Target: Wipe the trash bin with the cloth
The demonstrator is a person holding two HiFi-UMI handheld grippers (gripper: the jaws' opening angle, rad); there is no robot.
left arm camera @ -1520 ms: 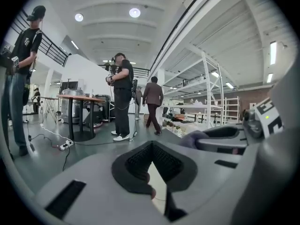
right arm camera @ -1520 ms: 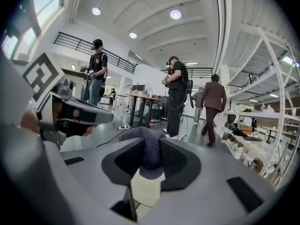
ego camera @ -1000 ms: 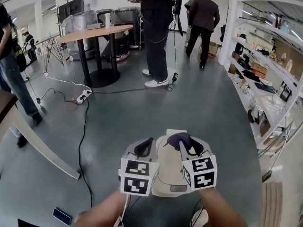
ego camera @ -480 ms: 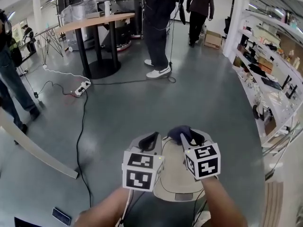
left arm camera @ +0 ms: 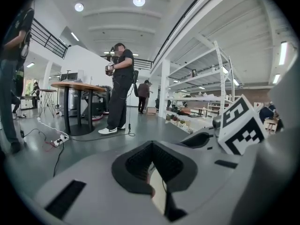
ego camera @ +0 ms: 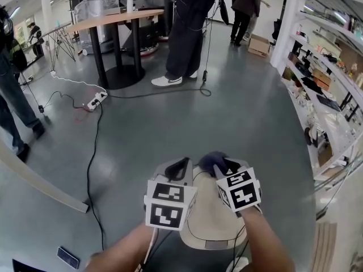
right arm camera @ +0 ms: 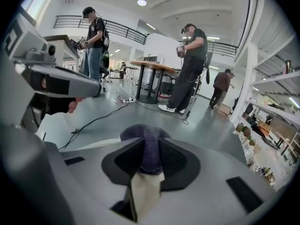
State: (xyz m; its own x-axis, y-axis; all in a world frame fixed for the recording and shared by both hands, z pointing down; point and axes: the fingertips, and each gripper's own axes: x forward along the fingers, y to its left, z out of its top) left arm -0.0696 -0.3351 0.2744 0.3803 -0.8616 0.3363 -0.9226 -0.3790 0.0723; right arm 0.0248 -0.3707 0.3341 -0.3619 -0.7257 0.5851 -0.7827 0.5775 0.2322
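Two grippers: the left gripper (ego camera: 179, 170) and the right gripper (ego camera: 222, 168). One cloth (ego camera: 210, 162). One bin (ego camera: 211, 231).

Four other people in the head view – one at the left edge (ego camera: 10, 95), one standing by the table (ego camera: 184, 33), one far back on the right (ego camera: 248, 1), and one small and far off on the left (ego camera: 34, 34).

One round table (ego camera: 116, 19), one power strip (ego camera: 94, 102), one cardboard box (ego camera: 258, 45), one shelf rack (ego camera: 334, 67), and one dark flat thing on the floor (ego camera: 67, 257).

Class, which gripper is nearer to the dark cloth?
Right. The right gripper has the cloth clamped between its jaws; the left gripper sits beside it over the trash bin, apart from the cloth.
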